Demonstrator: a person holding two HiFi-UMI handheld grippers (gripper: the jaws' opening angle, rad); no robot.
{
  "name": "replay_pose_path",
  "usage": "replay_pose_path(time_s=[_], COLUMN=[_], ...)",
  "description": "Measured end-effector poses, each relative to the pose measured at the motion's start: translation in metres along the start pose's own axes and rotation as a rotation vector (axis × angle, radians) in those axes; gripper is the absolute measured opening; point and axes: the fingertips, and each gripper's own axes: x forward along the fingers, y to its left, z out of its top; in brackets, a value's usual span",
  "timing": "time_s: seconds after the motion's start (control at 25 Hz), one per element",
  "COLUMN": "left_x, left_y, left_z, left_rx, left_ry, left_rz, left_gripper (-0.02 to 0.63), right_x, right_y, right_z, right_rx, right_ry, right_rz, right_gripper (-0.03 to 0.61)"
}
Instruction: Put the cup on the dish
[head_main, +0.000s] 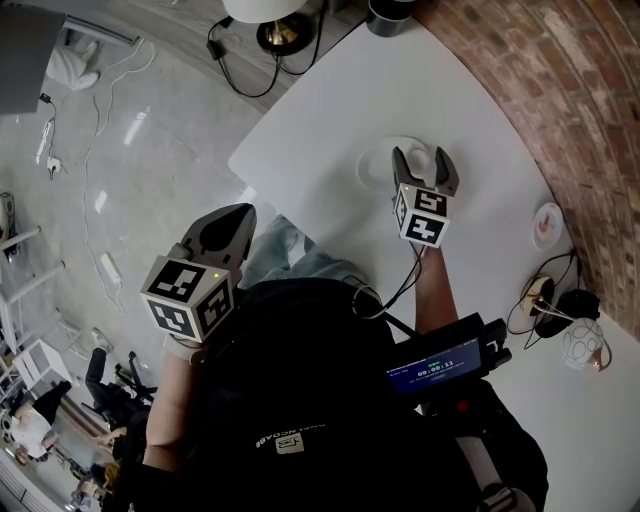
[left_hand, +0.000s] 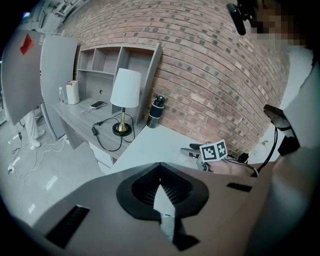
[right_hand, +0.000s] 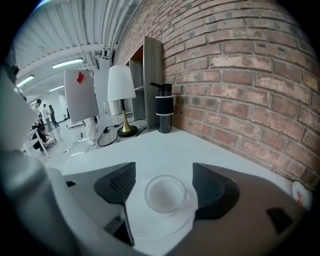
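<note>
A small clear cup (right_hand: 165, 193) stands upright on a white dish (right_hand: 162, 215) on the white table. My right gripper (right_hand: 164, 186) hangs over them, open, its dark pads on either side of the cup without touching it. In the head view the right gripper (head_main: 424, 165) covers most of the dish (head_main: 378, 162), and the cup itself is hidden. My left gripper (head_main: 222, 232) is held off the table's near edge, over the person's lap. Its jaws are shut with nothing between them, as the left gripper view (left_hand: 161, 186) shows.
A table lamp (right_hand: 121, 100) and a black bottle (right_hand: 163, 114) stand at the table's far end by the brick wall. A small white plate with a red mark (head_main: 547, 224) and cables with a round object (head_main: 584, 345) lie to the right.
</note>
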Motion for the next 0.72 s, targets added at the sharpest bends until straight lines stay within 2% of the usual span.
replay_pose_path(time_s=[0.72], left_x=[0.014], left_y=[-0.022], left_z=[0.039], left_rx=[0.148], left_ry=[-0.037], left_rz=[-0.179], left_gripper=[0.006], right_x=[-0.084], right_y=[0.000], right_z=[0.075], right_rx=[0.055], right_ry=[-0.147], right_rz=[-0.048], right_gripper=[0.336])
